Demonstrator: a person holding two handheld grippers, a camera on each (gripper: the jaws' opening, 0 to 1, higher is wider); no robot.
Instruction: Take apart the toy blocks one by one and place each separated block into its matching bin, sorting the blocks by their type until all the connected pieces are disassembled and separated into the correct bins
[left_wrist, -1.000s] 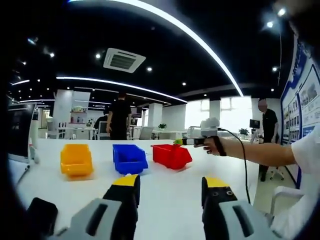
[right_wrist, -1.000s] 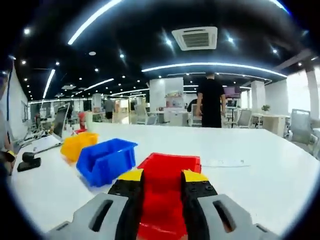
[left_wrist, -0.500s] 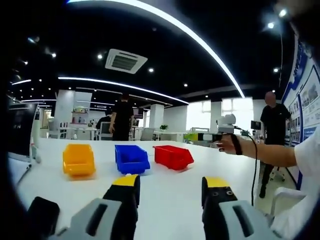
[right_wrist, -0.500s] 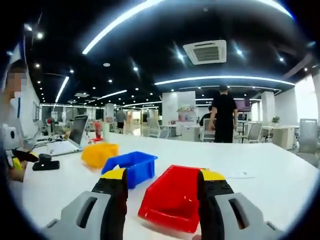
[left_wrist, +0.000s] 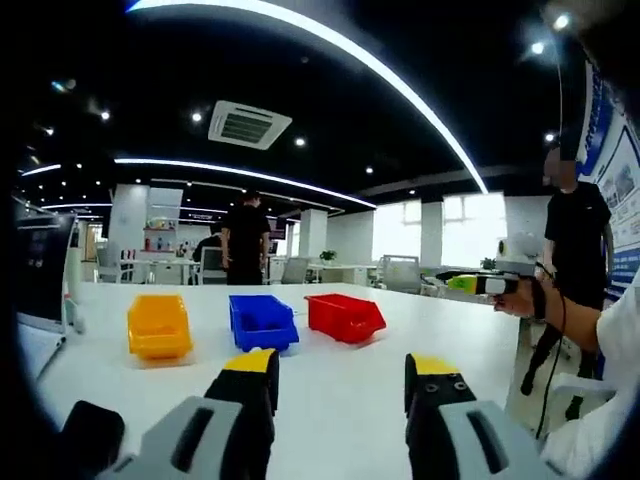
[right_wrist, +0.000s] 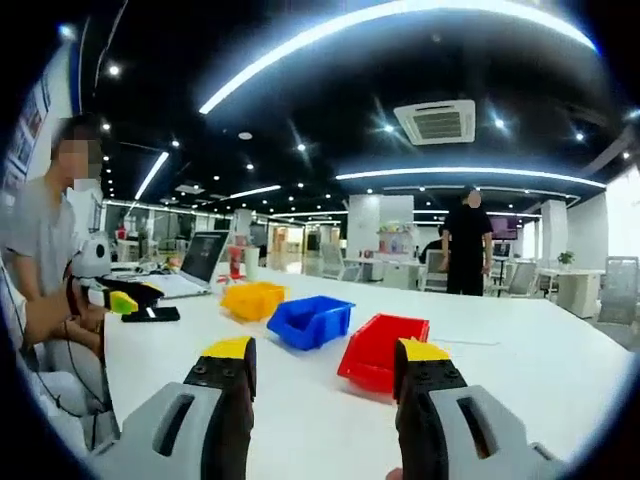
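Yellow-tipped jaws of the left gripper (left_wrist: 342, 400) stand wide apart, holding and touching nothing above the white table (left_wrist: 340, 350). The right gripper (right_wrist: 325, 390) is equally wide and empty; a second ago its jaws were narrow, right over the red bin. Beyond lie three bins in a row: yellow bin (left_wrist: 158, 327), blue bin (left_wrist: 262, 319), red bin (left_wrist: 345, 315). No block can be made out in them. Both views have drawn back; the bins look smaller. Far off stands a person (left_wrist: 243, 237).
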